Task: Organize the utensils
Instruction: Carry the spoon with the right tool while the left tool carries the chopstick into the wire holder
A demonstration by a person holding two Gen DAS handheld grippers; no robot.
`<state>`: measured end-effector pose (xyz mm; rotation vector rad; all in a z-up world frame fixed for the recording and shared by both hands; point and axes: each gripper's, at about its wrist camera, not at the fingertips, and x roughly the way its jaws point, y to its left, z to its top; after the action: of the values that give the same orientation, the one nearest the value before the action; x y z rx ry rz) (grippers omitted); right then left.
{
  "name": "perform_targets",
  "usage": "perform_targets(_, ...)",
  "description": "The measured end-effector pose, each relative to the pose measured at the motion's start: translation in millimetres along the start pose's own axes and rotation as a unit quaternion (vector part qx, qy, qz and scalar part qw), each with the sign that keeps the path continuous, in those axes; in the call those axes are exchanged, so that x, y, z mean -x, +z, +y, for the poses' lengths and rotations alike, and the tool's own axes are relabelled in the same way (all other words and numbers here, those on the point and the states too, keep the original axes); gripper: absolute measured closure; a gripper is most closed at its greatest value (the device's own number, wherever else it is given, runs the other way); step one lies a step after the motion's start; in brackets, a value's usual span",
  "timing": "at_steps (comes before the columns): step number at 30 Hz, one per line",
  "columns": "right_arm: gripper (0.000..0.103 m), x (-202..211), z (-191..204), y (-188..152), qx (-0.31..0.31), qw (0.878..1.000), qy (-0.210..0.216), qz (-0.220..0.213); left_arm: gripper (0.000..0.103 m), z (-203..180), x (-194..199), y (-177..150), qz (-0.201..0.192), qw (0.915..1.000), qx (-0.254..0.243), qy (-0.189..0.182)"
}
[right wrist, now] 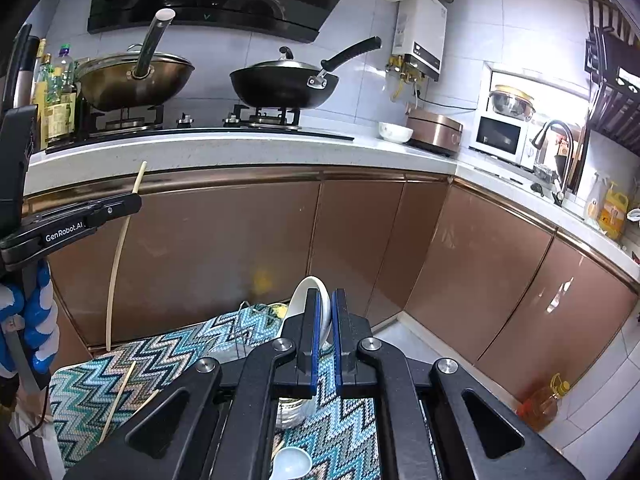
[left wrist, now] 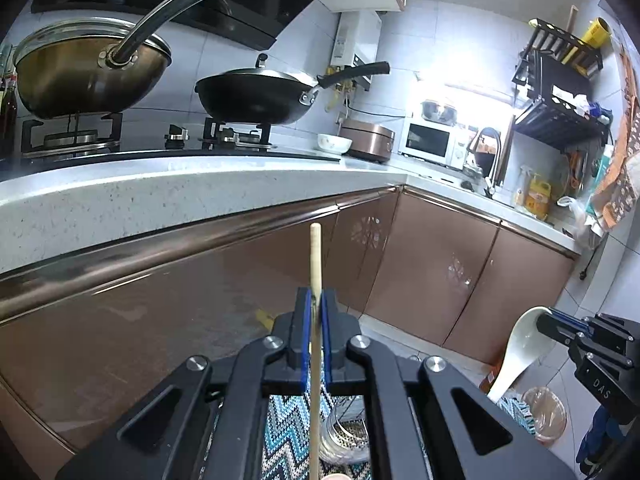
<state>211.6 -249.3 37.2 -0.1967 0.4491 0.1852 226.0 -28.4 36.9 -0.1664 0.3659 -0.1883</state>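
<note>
left gripper (left wrist: 316, 312) was clamped on a wooden chopstick (left wrist: 315, 264), blue pads pinching it near its upper part; the stick stood about upright, its top end level with the brown cabinet doors (left wrist: 420, 264) below the counter (left wrist: 120, 200). from the right wrist view the same chopstick (right wrist: 120, 248) hung down well below the gripper, over the zigzag mat (right wrist: 100, 392).

right gripper (right wrist: 325, 320) was pinched on a white ceramic spoon (right wrist: 306, 300); in the left wrist view the spoon (left wrist: 520, 352) was held near the bowl end, handle slanting down.

on the mat: another chopstick (right wrist: 118, 404) lay loose, a second white spoon (right wrist: 290, 464) sat at the bottom edge, a glass jar (right wrist: 290, 412) just beyond it, partly hidden by the gripper.

a blue-and-white gloved hand (right wrist: 32, 320) held the left gripper.
</note>
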Motion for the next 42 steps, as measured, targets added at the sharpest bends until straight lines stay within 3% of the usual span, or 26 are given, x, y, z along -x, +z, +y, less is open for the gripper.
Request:
perform_targets(11,0.098,-23.1,3.3,-1.4,0.012,1.000,-0.018,-0.001,0.099,-2.7,-16.3,-0.9,-0.034,0.9984,0.039,-0.022)
perform_targets(19,0.098,-53.2,9.6,-10.9,0.024,0.998,-0.062,-0.010,0.099,-30.5,-38.6,-11.7,-0.081,0.9944,0.056,-0.037)
perform_targets(24,0.098,-76.9,16.6,-26.9,0.027,0.996,-0.086,-0.008,0.098,-45.7,-59.0,-33.5,-0.107,0.9927,0.051,-0.020)
perform_targets(28,0.098,-88.6,26.0,-41.7,0.037,0.993,-0.108,-0.013,0.098,-57.3,-74.4,-59.7,-0.139,0.9898,0.027,0.015)
perform_targets(33,0.098,-99.5,36.5,-60.8,0.048,0.991,-0.123,-0.012,0.098,-55.6,-92.2,-91.4,-0.142,0.9882,0.025,0.051)
perform_targets(37,0.096,-105.5,43.7,-75.7,0.049,0.992,-0.115,-0.002,0.097,-54.5,-99.8,-108.1,-0.123,0.9910,0.018,0.050)
perform_targets(40,0.094,-104.8,44.3,-81.9,0.046,0.993,-0.113,0.001,0.088,-52.6,-99.6,-111.0,-0.100,0.9940,0.012,0.043)
perform_targets(42,0.085,-103.5,42.2,-81.3,0.038,0.994,-0.104,0.006,0.076,-49.7,-93.9,-106.8,-0.078,0.9966,0.011,0.025)
